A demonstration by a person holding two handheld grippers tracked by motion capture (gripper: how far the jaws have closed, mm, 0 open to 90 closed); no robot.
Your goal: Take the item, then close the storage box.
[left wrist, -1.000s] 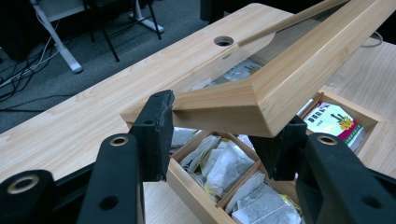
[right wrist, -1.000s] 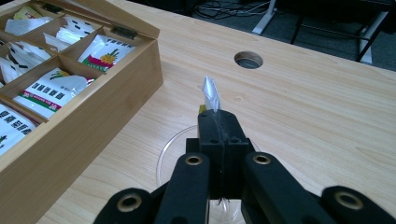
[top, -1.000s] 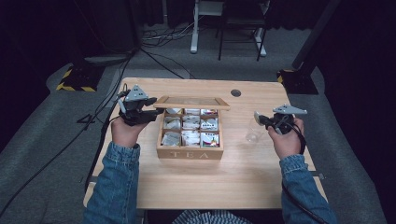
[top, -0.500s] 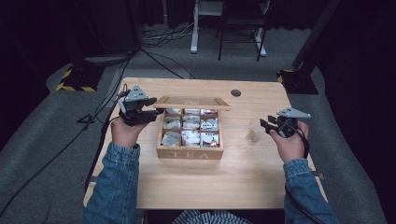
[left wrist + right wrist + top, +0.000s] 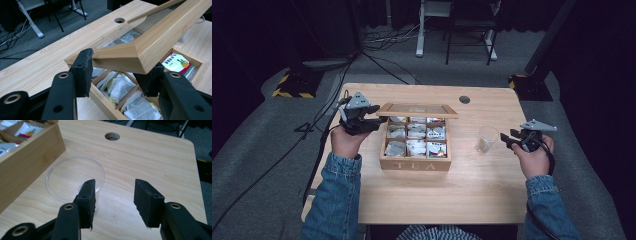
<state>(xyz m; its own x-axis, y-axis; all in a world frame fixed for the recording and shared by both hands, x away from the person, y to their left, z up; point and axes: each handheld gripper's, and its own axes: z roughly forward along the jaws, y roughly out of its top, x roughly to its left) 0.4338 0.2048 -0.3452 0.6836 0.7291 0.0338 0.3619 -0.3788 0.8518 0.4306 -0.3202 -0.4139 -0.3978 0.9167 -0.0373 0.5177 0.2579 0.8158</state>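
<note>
Gripping the tea box (image 5: 414, 163) lid (image 5: 160, 37) by its corner mid-desk, the left hand-held gripper (image 5: 371, 120) holds stiff, light wood, while the right hand-held gripper (image 5: 113, 202) gapes wide beside a clear cup (image 5: 486, 138), likely light, slippery; best taken across its wall.

- The wooden tea box (image 5: 415, 161) carried the word "TEA" in capitals on its front wall.
- Print on the tea packets (image 5: 178, 63) inside was too small and blurred to read.
</note>
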